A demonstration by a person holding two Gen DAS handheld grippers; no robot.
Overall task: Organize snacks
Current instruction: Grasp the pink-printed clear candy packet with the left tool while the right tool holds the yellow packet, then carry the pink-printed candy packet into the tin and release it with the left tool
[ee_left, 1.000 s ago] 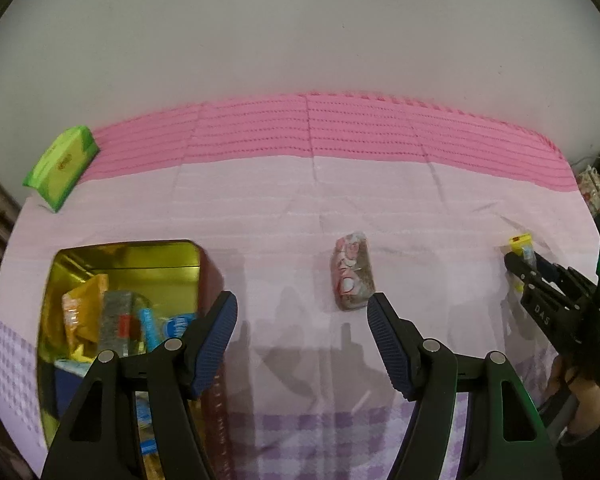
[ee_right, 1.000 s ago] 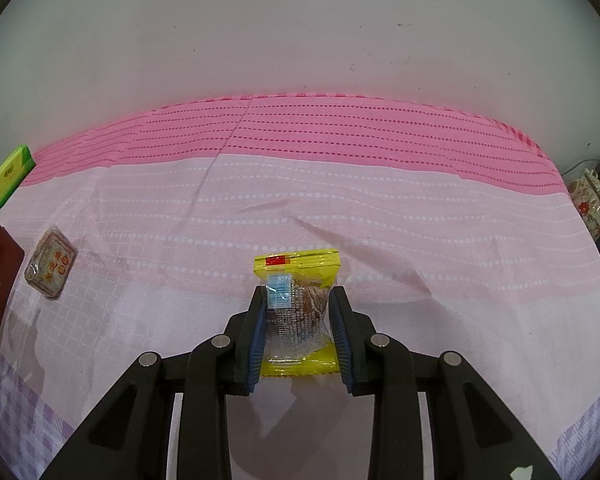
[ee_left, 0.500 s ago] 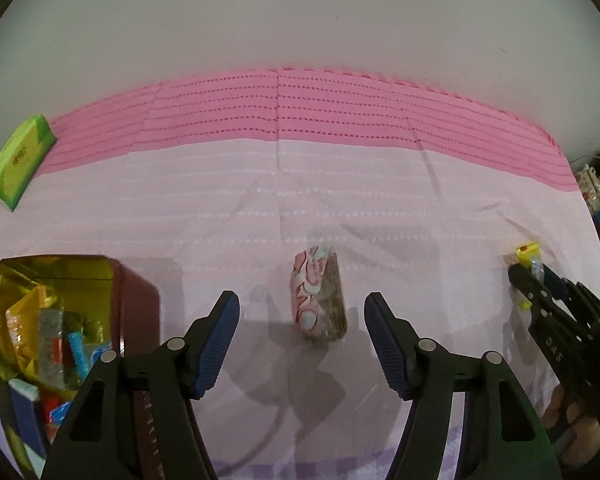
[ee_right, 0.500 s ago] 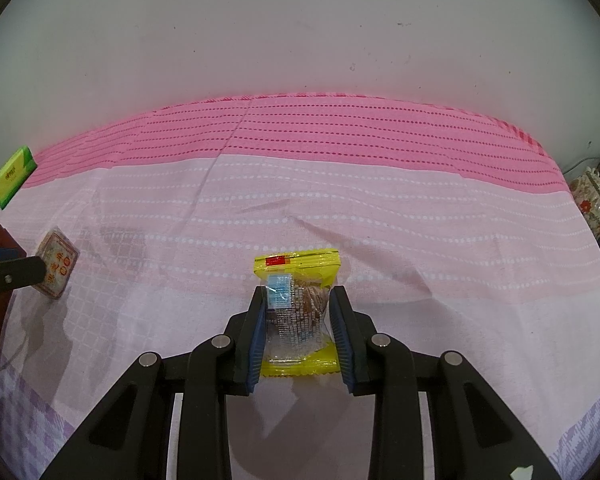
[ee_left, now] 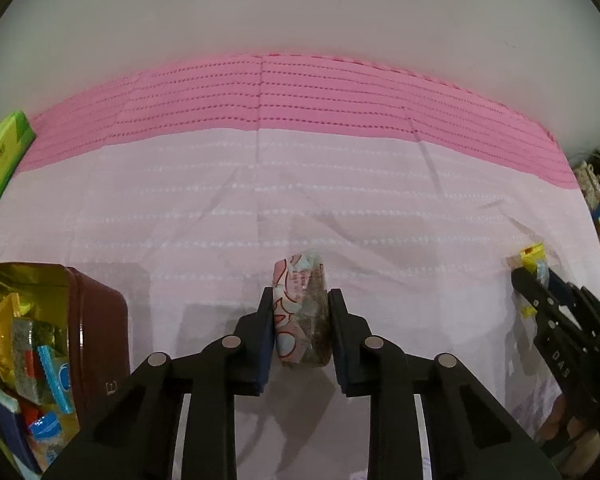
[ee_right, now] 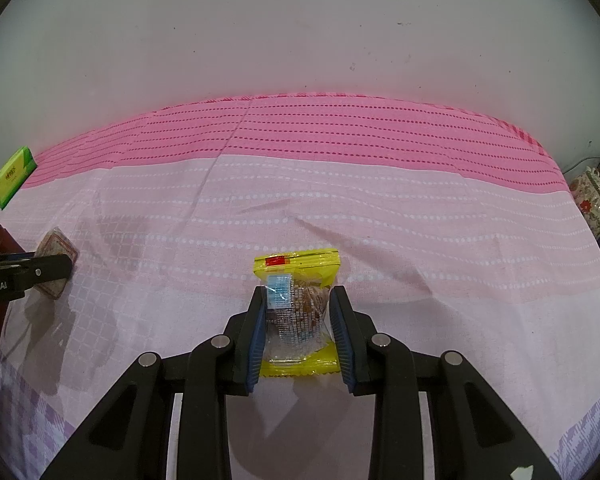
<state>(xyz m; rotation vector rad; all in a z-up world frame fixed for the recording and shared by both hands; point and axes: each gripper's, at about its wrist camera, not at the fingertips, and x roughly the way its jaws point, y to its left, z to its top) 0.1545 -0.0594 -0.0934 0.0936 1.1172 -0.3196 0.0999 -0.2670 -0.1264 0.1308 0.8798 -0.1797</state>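
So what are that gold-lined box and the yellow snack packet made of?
The box looks like metal tin: mirror-like gold inside, glossy maroon outside with rounded corners. The yellow snack packet, pinched in the right gripper, seems thin plastic film: a shiny, crinkled, see-through middle shows the snack, with crimped ends.

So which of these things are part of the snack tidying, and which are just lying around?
Part of the job:
- pink-wrapped snack, in the left tool
- yellow snack packet, in the right tool
- tin of snacks

Just lying about:
- green packet
- pink tablecloth
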